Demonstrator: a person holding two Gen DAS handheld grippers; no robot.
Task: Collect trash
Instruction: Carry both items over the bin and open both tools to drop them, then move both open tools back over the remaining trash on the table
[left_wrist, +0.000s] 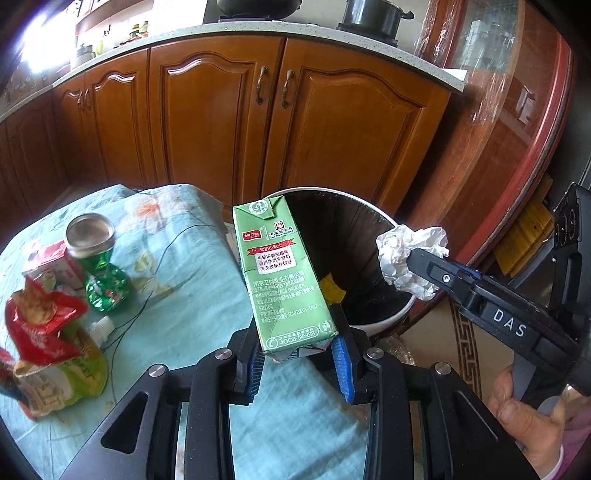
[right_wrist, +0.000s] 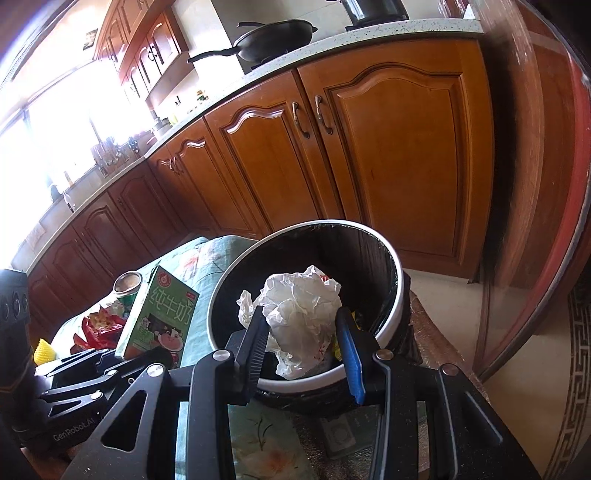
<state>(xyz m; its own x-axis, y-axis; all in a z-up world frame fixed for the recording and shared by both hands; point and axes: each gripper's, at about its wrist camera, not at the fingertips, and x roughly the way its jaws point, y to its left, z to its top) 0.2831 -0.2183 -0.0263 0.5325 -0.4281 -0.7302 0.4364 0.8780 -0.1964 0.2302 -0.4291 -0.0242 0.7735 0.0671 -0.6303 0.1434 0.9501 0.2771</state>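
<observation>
Both loads gripped and at the bin; the drop is the step in hand.

My left gripper is closed on the bottom end of the green milk carton, which stands up from my jaws with its top just short of the near rim of the black-lined trash bin. My right gripper is clamped on a crumpled white paper wad, and that wad hangs over the bin's mouth, the liner dark beyond it. I judge the paper ready to fall: my right jaws need only spread. The carton needs a push forward past the rim first, then release. To my left on the flowered cloth wait a crushed green can and red snack wrappers.
</observation>
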